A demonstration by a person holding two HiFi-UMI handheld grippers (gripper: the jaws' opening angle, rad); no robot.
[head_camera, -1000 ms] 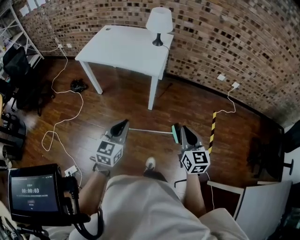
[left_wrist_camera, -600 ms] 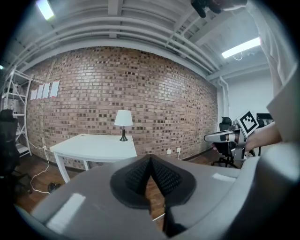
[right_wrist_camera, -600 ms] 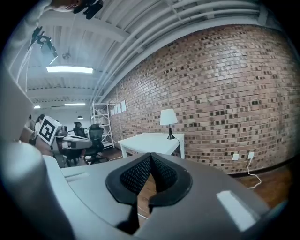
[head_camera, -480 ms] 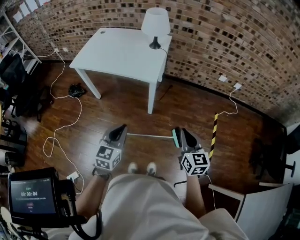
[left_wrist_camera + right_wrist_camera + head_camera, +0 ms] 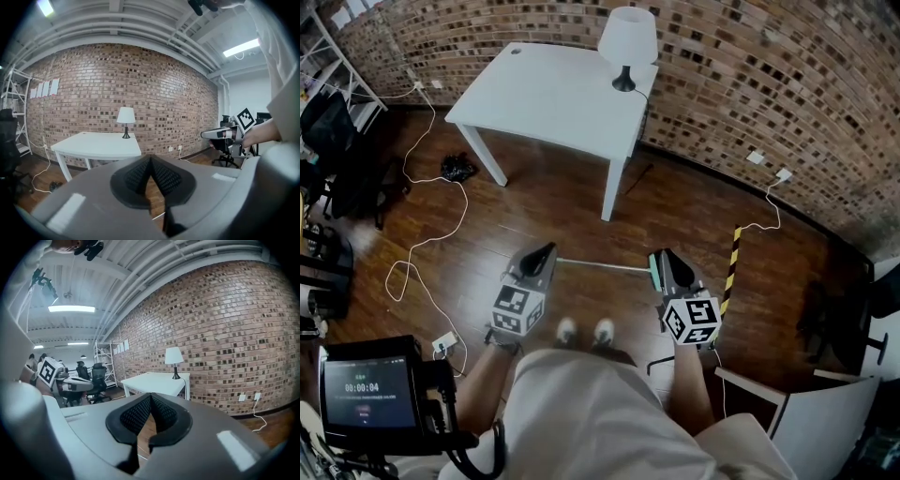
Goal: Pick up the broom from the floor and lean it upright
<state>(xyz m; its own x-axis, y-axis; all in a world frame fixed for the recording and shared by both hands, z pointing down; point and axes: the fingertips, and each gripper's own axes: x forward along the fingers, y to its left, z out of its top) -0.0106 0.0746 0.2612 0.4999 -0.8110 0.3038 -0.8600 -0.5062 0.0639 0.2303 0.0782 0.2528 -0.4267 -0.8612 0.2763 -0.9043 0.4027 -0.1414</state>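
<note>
Jaws on the left gripper (image 5: 150, 161) are pressed together at the tips with nothing between them, and the right gripper (image 5: 150, 397) is closed and empty in the same way. Seen from the head view, both are held side by side in front of the person's body, pointing toward the brick wall (image 5: 787, 84). The broom (image 5: 600, 266) lies flat on the wooden floor (image 5: 562, 211) just ahead of the person's shoes (image 5: 567, 330); its thin pale handle runs across the gap between the two grippers, with its green end on the right gripper's side. Farther off, a white table (image 5: 544, 94) stands against the wall with a lamp (image 5: 627, 42) on its corner, and a white cable (image 5: 422, 244) trails over the floor to the left.
</note>
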